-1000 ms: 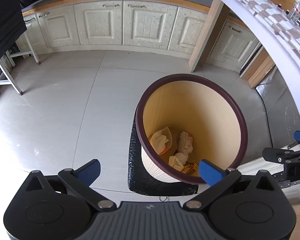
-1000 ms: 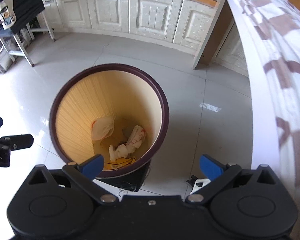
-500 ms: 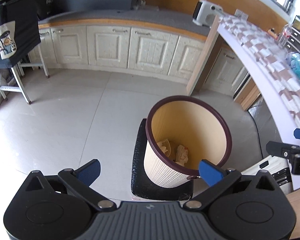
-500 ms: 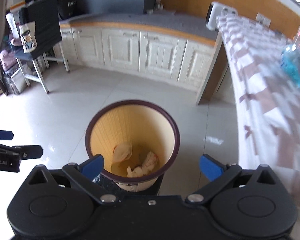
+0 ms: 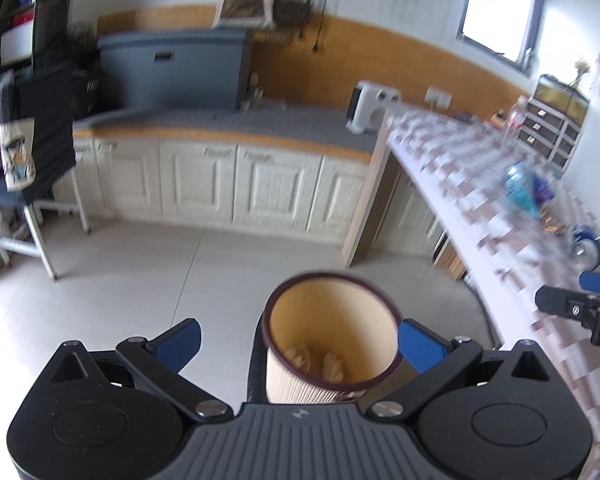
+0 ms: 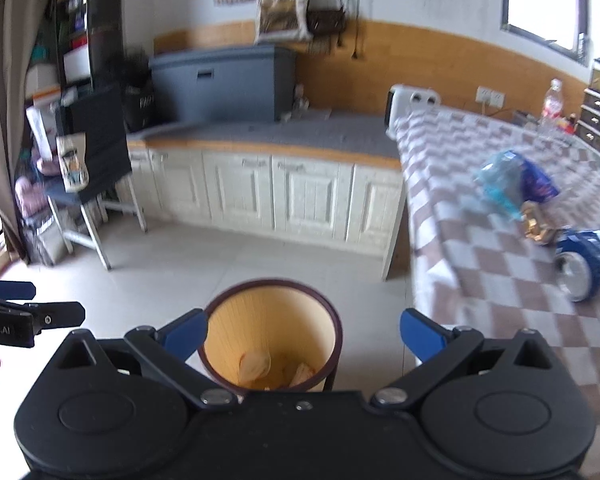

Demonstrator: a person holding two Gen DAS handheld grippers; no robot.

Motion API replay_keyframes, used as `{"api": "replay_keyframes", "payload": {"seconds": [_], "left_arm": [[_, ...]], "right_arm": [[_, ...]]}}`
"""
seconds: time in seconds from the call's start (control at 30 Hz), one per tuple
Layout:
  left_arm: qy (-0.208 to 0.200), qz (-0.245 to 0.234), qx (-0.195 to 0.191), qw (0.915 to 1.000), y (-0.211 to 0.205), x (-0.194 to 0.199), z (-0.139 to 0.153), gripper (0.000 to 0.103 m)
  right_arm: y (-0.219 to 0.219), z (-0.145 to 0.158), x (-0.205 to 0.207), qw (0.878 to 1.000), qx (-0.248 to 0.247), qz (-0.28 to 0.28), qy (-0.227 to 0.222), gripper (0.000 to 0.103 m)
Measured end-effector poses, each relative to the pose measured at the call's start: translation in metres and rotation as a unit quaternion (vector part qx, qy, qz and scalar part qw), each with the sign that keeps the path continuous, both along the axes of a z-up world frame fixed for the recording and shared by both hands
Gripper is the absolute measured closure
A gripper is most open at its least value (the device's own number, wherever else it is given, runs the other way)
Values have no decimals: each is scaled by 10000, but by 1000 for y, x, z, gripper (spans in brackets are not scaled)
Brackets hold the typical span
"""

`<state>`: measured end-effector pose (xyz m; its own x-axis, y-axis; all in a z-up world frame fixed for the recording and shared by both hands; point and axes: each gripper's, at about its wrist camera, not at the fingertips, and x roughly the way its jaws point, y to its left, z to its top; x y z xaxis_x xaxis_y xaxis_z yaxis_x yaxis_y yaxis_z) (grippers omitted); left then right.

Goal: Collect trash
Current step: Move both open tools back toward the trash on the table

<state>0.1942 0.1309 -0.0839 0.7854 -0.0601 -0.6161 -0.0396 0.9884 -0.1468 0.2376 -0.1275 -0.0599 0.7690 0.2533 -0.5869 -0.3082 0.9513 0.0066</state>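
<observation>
Both claws have risen and tilted up from the bin since a second ago; the left claw (image 5: 298, 338) and right claw (image 6: 302, 332) hang released and empty. Just below and ahead stands the tan, dark-rimmed trash bin (image 6: 271, 328) on bare floor. Right of the right claw, near the checkered table (image 6: 480, 240) edge, lie a crumpled blue bag (image 6: 514, 182), gold wrapper (image 6: 536, 226) and blue can (image 6: 586, 262).
</observation>
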Motion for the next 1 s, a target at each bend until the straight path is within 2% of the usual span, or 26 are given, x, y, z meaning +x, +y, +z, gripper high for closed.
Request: {"api": "replay_keyframes", "payload": {"seconds": [0.27, 0.4, 0.67, 0.77, 0.87, 1.0], "left_arm": [[-834, -350, 206, 9957, -47, -19, 43, 0], [-1100, -505, 201, 9924, -70, -26, 55, 0], [-1512, -967, 106, 9837, -120, -36, 67, 0], [-1685, -1084, -42, 9797, -140, -39, 68, 0], [-1760, -1241, -167, 9764, -161, -37, 69, 0], [-1864, -1375, -114, 9728, -195, -30, 69, 0]], "right_arm": [[-48, 28, -41, 9963, 375, -306, -716, 0], [-74, 37, -56, 9917, 504, -549, -1050, 0], [-136, 41, -82, 9785, 567, -1089, -1657, 0], [-163, 40, -92, 9706, 563, -1336, -1922, 0], [-191, 38, -99, 9641, 532, -1596, -2056, 0], [-229, 32, -104, 9578, 355, -1890, -2136, 0]]}}
